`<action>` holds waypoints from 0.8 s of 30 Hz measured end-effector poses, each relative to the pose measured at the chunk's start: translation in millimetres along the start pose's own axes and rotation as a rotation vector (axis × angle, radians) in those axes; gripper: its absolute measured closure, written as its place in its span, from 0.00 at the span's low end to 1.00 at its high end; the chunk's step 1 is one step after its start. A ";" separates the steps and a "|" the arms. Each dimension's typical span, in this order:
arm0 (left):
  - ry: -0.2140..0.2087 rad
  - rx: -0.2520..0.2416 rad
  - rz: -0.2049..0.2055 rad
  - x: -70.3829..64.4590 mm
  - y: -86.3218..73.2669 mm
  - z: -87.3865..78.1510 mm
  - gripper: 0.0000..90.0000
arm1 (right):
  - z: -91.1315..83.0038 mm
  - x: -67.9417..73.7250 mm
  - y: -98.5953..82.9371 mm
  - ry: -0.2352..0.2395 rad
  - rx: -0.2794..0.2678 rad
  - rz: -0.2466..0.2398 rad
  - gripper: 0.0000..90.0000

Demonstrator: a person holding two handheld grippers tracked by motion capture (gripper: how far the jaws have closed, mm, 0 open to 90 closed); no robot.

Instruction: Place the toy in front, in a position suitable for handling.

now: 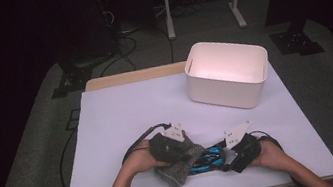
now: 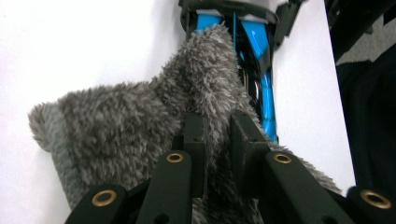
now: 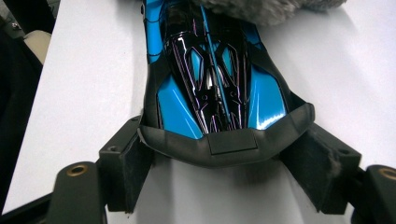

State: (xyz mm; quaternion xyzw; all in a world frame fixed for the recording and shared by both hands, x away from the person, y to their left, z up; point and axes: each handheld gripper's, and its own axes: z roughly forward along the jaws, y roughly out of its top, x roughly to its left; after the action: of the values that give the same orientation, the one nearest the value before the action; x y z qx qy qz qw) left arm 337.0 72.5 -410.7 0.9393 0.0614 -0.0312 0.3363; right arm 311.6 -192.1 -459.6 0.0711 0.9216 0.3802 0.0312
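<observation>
The person's forearms come in at the near edge of the high view, one hand on each claw. Beyond them spreads the white counter, the largest thing here, with a white open-topped bin standing well apart on its far right part.

Next in size is the grey fuzzy cloth, lying near the front edge of the counter, bunched up and draped over one end of the blue and black toy car. In the left gripper view the cloth rises in a fold between the jaws, with the car just behind it.

The left claw is clenched on that fold of cloth; its jaws stand close together with the fur pressed between them.

The toy car lies flat on the counter between the two claws. In the right gripper view its dark end piece sits between the jaws of the right claw, which grips the car's end from both sides, pads touching the corners.
</observation>
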 end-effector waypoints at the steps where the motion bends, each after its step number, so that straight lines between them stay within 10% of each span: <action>1: 0.000 0.002 0.001 0.8 1.7 0.9 0.87 | 0.5 0.1 0.7 0.001 0.001 0.002 0.28; 14: -0.018 0.028 0.008 17.4 27.9 16.7 0.89 | 7.7 0.8 7.9 0.005 0.002 -0.009 0.28; 24: -0.111 0.001 0.092 -2.1 52.8 36.6 0.89 | 8.7 1.1 8.0 0.012 -0.006 0.001 0.28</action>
State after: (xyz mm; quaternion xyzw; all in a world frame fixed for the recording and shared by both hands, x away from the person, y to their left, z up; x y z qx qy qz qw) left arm 341.5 8.6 -405.5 0.9381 -0.0006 -0.0676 0.3396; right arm 312.3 -180.3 -460.1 0.0692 0.9207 0.3832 0.0259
